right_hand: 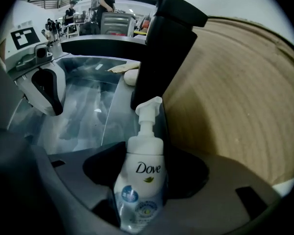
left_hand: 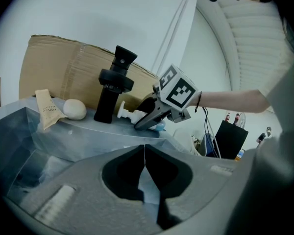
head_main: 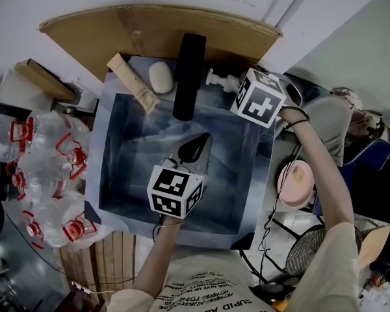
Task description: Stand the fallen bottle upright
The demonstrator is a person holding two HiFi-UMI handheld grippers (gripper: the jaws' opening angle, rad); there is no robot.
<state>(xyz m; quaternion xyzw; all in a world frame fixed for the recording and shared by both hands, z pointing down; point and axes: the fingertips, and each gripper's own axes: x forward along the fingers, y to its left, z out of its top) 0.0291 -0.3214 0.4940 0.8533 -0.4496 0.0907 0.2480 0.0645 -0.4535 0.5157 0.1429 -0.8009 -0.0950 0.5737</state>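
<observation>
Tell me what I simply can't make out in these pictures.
- Dove pump bottle: base cut off by the right gripper view's lower edge; in the head view the right gripper covers its body, only the pump shows.
- Its lower labels: print too small, right gripper view.
- Tube: lettering blurred, left gripper view.
- Basin floor: partly hidden by the left gripper, head view.

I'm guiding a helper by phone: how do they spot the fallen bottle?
Look along the ledge between the basin and the cardboard sheet. At its right end, beside the black bottle, lies the white pump bottle, clamped in the right gripper. It is the only white bottle.
</observation>
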